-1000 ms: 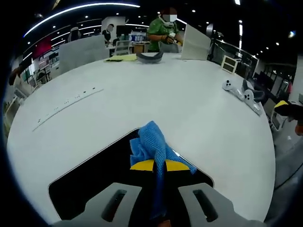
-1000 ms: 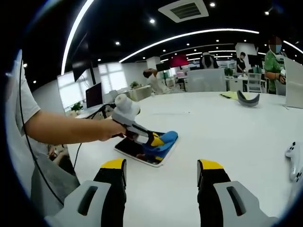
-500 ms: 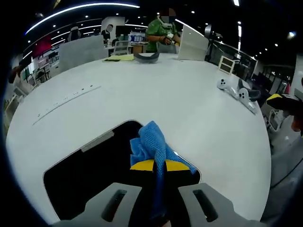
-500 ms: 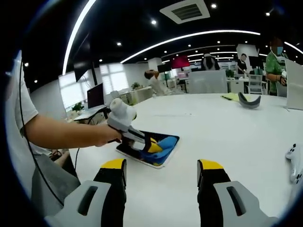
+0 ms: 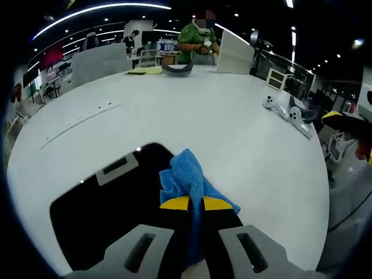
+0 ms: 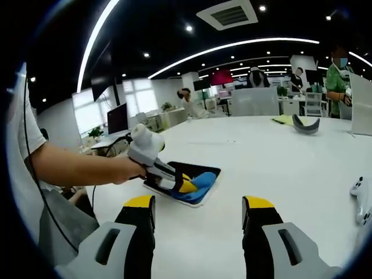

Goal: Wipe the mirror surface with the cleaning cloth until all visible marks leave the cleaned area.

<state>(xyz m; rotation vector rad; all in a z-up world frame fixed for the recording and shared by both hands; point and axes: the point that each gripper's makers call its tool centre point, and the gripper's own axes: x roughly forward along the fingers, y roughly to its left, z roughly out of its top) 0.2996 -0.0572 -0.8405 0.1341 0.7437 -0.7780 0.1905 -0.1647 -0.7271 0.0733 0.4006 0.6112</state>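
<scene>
Since a second ago our left claw (image 5: 195, 204) has drawn the one blue cleaning cloth (image 5: 187, 177) back along the single dark mirror (image 5: 110, 203), so more of the glass now shows ahead of it in the left gripper view. We see that claw pressed together on the cloth, which rests on the mirror's right part on the white worktop (image 5: 192, 110). Our right claw (image 6: 198, 212) hangs spread above the worktop, pinching nothing; two white controllers (image 5: 288, 109) lie well apart at the far right.
</scene>
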